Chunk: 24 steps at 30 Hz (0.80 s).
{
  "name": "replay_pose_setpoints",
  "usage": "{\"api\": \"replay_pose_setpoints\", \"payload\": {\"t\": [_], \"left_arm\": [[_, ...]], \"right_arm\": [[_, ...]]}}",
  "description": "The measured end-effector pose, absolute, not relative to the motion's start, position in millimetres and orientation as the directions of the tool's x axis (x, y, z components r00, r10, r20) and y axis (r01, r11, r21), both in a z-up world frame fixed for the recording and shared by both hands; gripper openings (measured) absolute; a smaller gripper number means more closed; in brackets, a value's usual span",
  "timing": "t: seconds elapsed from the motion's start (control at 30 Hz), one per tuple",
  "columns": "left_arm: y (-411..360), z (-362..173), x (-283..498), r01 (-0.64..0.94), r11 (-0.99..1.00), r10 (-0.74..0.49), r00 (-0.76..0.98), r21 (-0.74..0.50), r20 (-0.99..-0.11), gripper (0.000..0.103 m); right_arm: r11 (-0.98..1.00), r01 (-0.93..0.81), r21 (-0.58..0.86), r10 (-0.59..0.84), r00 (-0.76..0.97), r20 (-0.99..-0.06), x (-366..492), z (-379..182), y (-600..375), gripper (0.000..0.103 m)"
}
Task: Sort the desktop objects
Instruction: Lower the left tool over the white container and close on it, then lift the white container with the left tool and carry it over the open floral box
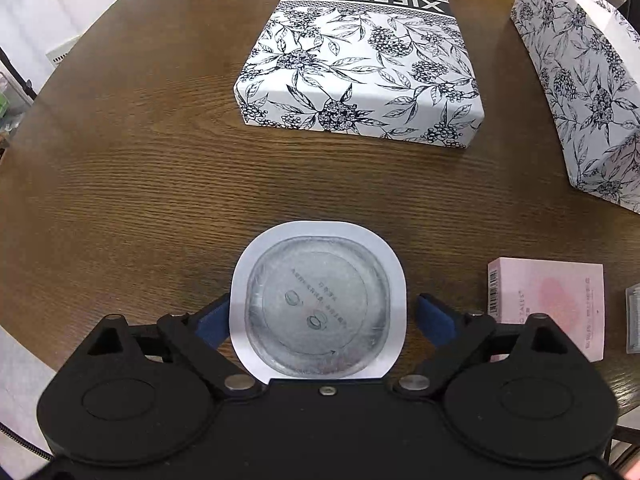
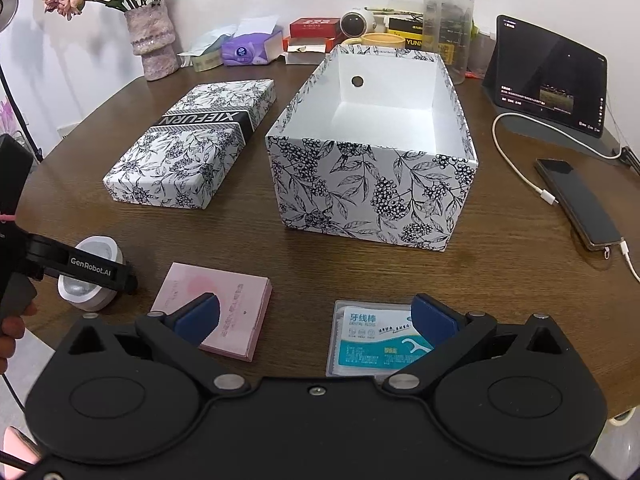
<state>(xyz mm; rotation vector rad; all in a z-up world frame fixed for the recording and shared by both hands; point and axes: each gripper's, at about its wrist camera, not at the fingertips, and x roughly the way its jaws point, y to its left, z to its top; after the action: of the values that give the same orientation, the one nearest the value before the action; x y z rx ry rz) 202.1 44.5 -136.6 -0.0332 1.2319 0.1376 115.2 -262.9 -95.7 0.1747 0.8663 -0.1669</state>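
Both grippers gape: my left gripper (image 1: 320, 316) straddles the foil-lidded cup (image 1: 318, 304) without pressing, my right gripper (image 2: 316, 320) hangs wide over bare worktop (image 2: 304, 276) between pink booklet (image 2: 224, 304) and floss box (image 2: 372, 340).

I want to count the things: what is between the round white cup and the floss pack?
The pink box, seen in the right wrist view.
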Motion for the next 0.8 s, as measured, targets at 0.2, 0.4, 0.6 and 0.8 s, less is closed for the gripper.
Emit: {"api": "replay_pose_setpoints", "payload": {"t": [0.2, 0.4, 0.6, 0.8], "left_arm": [[44.6, -136.5, 204.9, -0.119, 0.992, 0.080, 0.305, 0.045, -0.949, 0.091], [50.6, -136.2, 206.3, -0.133, 0.991, 0.057, 0.275, 0.021, -0.960, 0.085], [50.9, -135.5, 209.3, -0.124, 0.992, 0.050, 0.265, 0.017, -0.963, 0.080], [50.3, -136.2, 211.0, -0.106, 0.994, 0.040, 0.253, 0.014, -0.967, 0.080]], "right_arm": [[0.971, 0.226, 0.084, -0.079, 0.626, -0.776, 115.8, -96.6, -264.8, 0.103], [0.969, 0.236, 0.079, -0.086, 0.616, -0.783, 116.5, -97.4, -267.2, 0.103], [0.968, 0.240, 0.077, -0.088, 0.607, -0.790, 120.2, -97.2, -268.1, 0.103], [0.967, 0.246, 0.070, -0.097, 0.606, -0.789, 125.3, -92.3, -267.0, 0.103]]}}
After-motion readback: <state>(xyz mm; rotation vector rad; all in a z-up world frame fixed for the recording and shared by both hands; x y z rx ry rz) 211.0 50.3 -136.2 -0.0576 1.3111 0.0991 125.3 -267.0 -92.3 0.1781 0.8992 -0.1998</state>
